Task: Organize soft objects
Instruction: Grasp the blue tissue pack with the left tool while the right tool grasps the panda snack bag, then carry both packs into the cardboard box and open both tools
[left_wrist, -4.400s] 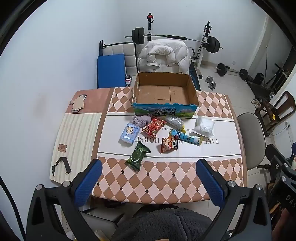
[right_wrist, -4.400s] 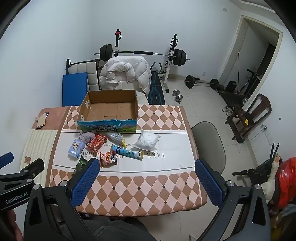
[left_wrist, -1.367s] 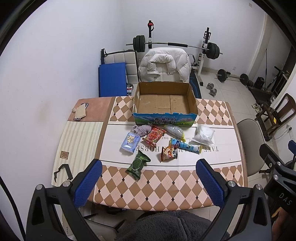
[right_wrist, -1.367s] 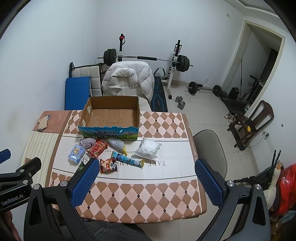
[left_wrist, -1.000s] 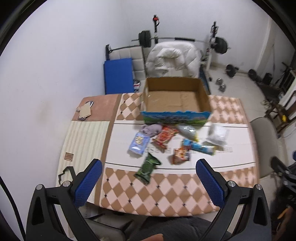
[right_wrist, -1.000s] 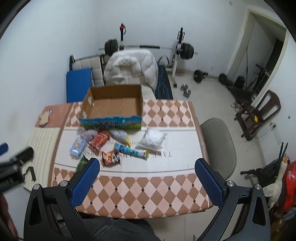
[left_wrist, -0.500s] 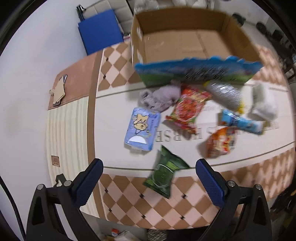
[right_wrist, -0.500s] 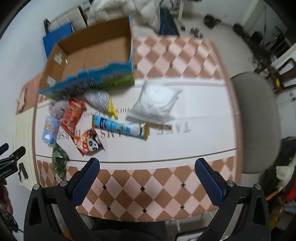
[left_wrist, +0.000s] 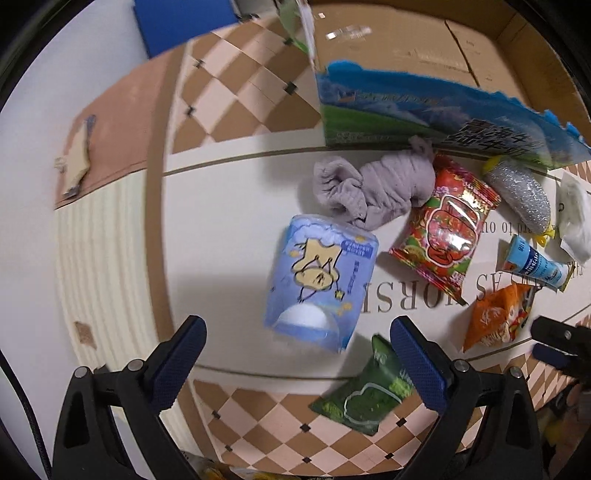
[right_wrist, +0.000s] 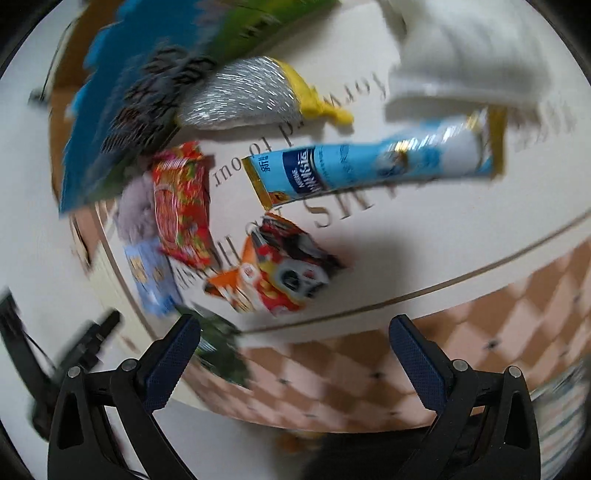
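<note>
My left gripper (left_wrist: 295, 334) is open and empty, just above the near end of a light blue tissue pack (left_wrist: 319, 286). Beside the pack lie a grey cloth (left_wrist: 373, 192), a red snack bag (left_wrist: 445, 230), a green packet (left_wrist: 365, 398), an orange snack bag (left_wrist: 495, 319), a silver pouch (left_wrist: 519, 197) and a blue wafer stick pack (left_wrist: 537, 264). My right gripper (right_wrist: 295, 332) is open and empty, low over the orange snack bag (right_wrist: 275, 275). The blue wafer pack (right_wrist: 373, 166), silver pouch (right_wrist: 240, 99) and a white bag (right_wrist: 469, 55) lie beyond it.
An open cardboard box (left_wrist: 424, 48) with a blue and green printed front stands behind the items. The checkered table edge (left_wrist: 280, 424) is near. A small object (left_wrist: 75, 162) lies at the far left. The right gripper's tip (left_wrist: 557, 341) shows at the right edge.
Both grippers have dropped fast from high above toward the table. The left one came down over the tissue pack, the right one over the orange snack bag. Both stay open.
</note>
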